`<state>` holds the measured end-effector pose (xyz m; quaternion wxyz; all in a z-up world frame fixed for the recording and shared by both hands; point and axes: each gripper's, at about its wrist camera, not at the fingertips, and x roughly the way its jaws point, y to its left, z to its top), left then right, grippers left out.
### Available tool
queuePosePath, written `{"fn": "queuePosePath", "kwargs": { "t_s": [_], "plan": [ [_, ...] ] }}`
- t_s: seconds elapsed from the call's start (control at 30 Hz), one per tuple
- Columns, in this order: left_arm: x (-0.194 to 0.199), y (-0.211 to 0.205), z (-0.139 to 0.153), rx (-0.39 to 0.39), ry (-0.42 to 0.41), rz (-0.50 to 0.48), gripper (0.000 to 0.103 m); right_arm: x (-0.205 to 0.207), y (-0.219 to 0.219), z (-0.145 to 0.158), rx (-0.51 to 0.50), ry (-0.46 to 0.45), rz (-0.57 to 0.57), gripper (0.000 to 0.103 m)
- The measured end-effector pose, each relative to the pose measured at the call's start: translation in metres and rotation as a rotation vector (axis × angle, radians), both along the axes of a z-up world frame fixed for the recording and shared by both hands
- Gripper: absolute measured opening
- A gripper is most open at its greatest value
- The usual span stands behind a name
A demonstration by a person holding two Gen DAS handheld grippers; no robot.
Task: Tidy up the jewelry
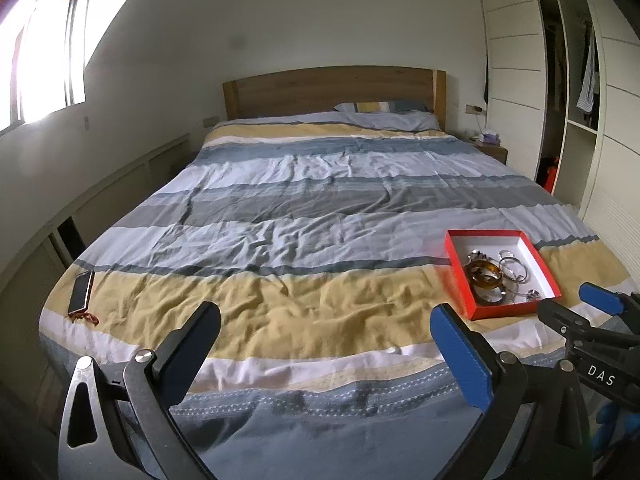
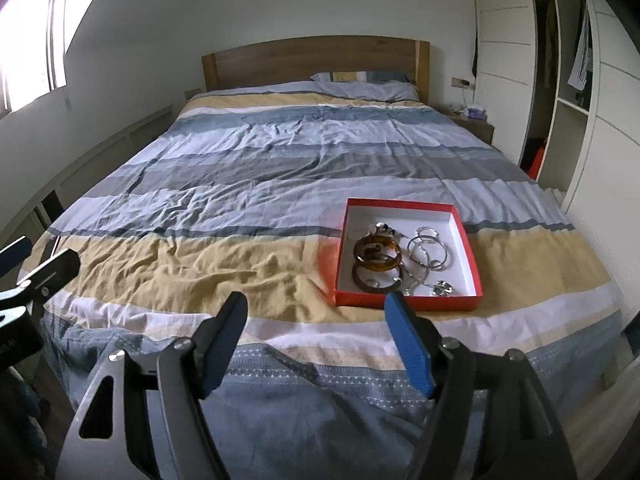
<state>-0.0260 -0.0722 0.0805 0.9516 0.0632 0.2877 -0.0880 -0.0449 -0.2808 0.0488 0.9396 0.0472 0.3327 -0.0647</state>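
A: Where was the jewelry kept?

B: It was gathered in the red box [image 2: 406,254] on the bed [image 2: 280,168], near the foot end, toward the right. Amber bangles [image 2: 376,258] were stacked on the box's left side and silver rings [image 2: 428,250] lay beside them, presumably so nothing would be lost in the rumpled cover.

A: And the tongs?

B: The left tongs [image 1: 326,350] were spread wide with nothing between them; the right tongs [image 2: 316,338] were also parted and empty, held just short of the box. Nothing was gripped. A phone [image 1: 81,293] was left well apart, at the left edge.
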Motion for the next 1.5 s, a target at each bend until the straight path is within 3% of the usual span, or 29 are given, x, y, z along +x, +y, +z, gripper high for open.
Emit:
{"fn": "queuePosePath", "kwargs": {
  "t_s": [0.33, 0.87, 1.5],
  "plan": [
    [-0.005, 0.024, -0.012, -0.049, 0.02, 0.016, 0.102, -0.01, 0.02, 0.001, -0.04, -0.02, 0.007, 0.072],
    [-0.005, 0.025, -0.03, -0.021, 0.028, 0.014, 0.102, -0.013, 0.023, -0.001, -0.072, -0.039, 0.009, 0.072],
    [0.01, 0.026, -0.055, 0.007, 0.072, 0.026, 0.102, -0.001, 0.019, -0.017, -0.066, 0.001, 0.007, 0.072]
  ]
}}
